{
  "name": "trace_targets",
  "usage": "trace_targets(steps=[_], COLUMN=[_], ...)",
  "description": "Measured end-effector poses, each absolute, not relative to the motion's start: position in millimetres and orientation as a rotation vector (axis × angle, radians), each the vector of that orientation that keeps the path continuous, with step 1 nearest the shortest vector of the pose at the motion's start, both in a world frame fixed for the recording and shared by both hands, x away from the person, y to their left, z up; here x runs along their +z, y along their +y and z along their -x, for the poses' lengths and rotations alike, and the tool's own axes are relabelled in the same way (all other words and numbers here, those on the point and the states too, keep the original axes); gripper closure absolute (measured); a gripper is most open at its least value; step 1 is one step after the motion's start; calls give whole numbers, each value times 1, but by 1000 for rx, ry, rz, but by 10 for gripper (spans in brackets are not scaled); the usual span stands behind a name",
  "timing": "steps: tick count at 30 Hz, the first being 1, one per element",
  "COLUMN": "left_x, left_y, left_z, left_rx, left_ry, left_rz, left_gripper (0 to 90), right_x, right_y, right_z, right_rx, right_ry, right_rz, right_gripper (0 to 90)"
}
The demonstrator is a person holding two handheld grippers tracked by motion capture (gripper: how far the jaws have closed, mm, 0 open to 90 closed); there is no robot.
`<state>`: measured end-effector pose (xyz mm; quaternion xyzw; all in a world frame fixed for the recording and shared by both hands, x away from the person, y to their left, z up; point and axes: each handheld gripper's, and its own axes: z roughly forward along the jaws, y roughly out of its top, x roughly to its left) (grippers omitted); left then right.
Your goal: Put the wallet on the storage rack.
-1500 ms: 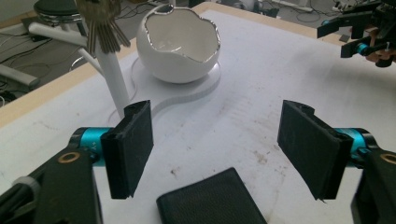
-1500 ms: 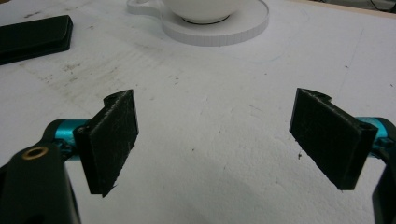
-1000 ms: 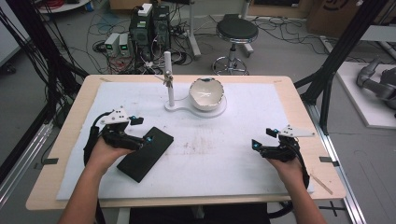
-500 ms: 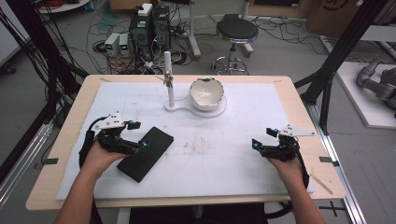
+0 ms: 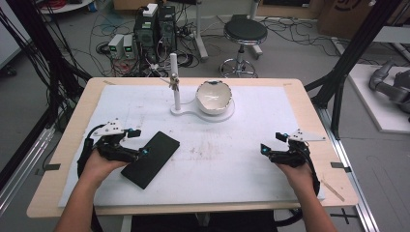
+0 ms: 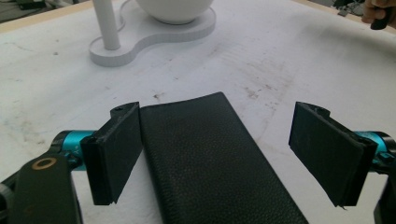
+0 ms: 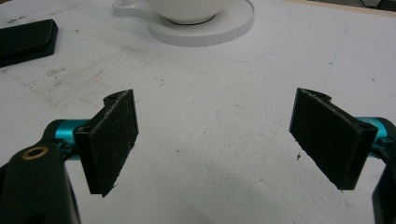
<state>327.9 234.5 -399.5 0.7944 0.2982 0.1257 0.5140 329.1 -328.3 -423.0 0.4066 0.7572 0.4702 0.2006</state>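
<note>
Black case [image 6: 210,158] edge beside wide-open left gripper [image 6: 224,154], bare mat beyond.

Both tongs, left [image 5: 139,142] and right [image 5: 271,143], rest low, jaws spread wide.

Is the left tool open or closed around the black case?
Open. In the left gripper view, the left tool has its jaws spread wide, with the flat black case between them; one jaw is beside its edge, the other stands apart.

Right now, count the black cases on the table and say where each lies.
1. The black case lies flat on the table's left half, between the open jaws of the left gripper; the left jaw is beside its edge. No other can be seen.
</note>
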Motion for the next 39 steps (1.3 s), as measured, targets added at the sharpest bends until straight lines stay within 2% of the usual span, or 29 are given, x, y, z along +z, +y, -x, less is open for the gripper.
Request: trace_targets(steps=[7,13,31,37,39], left_x=[-407,-419,-446,-446,-447], left_y=[245,253,253,251,252], left_z=[-322,-320,-321,-317,-316], left_rx=[312,265,107,51,48], left_ry=[726,850,936,913,919], left_rz=[-1863,-1905,-2055,-2052,-2037], left_gripper=[190,185,186,309,319], right_x=[-422,-420,-422,-421,-421], right_y=[-329,-330,-327,-325,-325], right_z=[-329,-327,-328,-326,-326], right_rx=[1317,1330,1316,1322,1323], right_ry=[2113,2101,2124,2130,2129], right_rz=[-1131,-1130,-1122,-1110,-1104], right_gripper=[158,157,158,158,158])
